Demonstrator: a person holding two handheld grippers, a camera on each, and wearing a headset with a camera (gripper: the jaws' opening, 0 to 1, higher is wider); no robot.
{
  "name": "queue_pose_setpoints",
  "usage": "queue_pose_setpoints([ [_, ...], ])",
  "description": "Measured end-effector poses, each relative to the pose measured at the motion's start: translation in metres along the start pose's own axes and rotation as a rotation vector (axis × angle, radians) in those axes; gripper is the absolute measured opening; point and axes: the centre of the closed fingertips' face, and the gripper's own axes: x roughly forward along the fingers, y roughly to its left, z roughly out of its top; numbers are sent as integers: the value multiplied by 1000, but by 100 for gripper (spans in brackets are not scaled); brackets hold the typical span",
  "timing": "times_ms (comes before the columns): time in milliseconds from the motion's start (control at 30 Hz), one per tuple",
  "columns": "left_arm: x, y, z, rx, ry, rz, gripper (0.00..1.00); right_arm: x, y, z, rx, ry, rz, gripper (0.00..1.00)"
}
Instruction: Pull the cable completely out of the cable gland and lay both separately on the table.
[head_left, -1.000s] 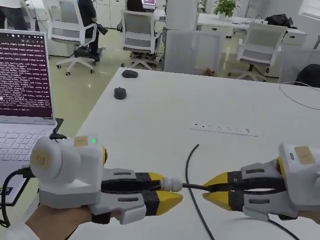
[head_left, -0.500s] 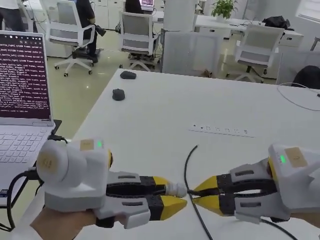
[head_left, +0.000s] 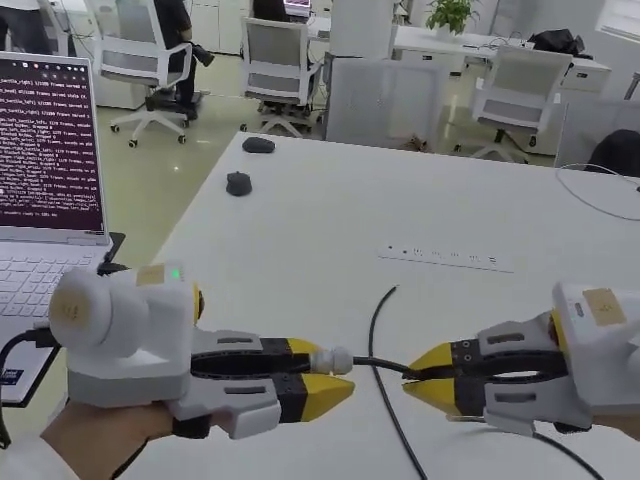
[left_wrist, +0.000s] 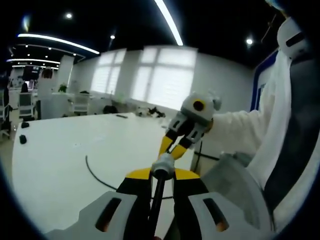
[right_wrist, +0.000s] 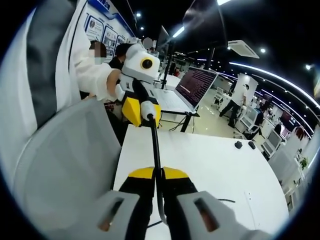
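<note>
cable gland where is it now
In the head view, left of centre, the cable gland is clamped at the tips of the left gripper, the cable running from it to the right gripper.

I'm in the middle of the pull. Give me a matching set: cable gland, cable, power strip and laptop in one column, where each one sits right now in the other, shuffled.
Things:
1. cable gland
2. cable
3. power strip
4. laptop

Places:
A. flat on the table, beyond the cable's free end
B. clamped in the jaws of the right gripper
C. open at the far left, screen lit
D. held in the jaws of the left gripper

Pairs: 1-D, 2-B, 3-A, 4-C
</note>
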Motion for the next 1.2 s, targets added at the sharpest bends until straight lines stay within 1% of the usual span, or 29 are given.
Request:
queue_pose_setpoints([
  [33, -2, 1, 2, -7, -10, 4, 16, -1, -1, -3, 2, 9, -5, 3],
  [100, -4, 3, 5, -10, -20, 9, 16, -3, -2, -6, 12, 8, -14, 3],
  [200, -4, 2, 7, -4, -22, 9, 16, -5, -3, -8, 23, 7, -23, 3],
  [333, -4, 3, 6, -3, -22, 3, 16, -6, -3, -13, 33, 10, -30, 3],
  [400, -4, 3, 6, 0, -24, 1, 16, -6, -4, -16, 48, 2, -37, 3],
  [500, -6, 4, 8, -2, -38, 5, 15, -6, -6, -20, 70, -10, -47, 3],
  [667, -16, 12, 9, -6, -54, 34, 15, -7, -11, -31, 122, -34, -72, 3],
  [767, -23, 18, 8, -12, -59, 57, 15, -8, -18, -40, 154, -54, -99, 3],
  [833, -28, 21, 7, -16, -61, 70, 15, -8, -20, -44, 181, -66, -109, 3],
  [933, -37, 27, 6, -21, -61, 96, 15, -7, -26, -56, 213, -67, -127, 3],
  [1100, -48, 32, 3, -24, -56, 123, 15, 0, -33, -75, 238, -35, -139, 2],
  [1200, -51, 34, 1, -31, -55, 132, 16, 7, -38, -85, 259, -26, -140, 2],
])
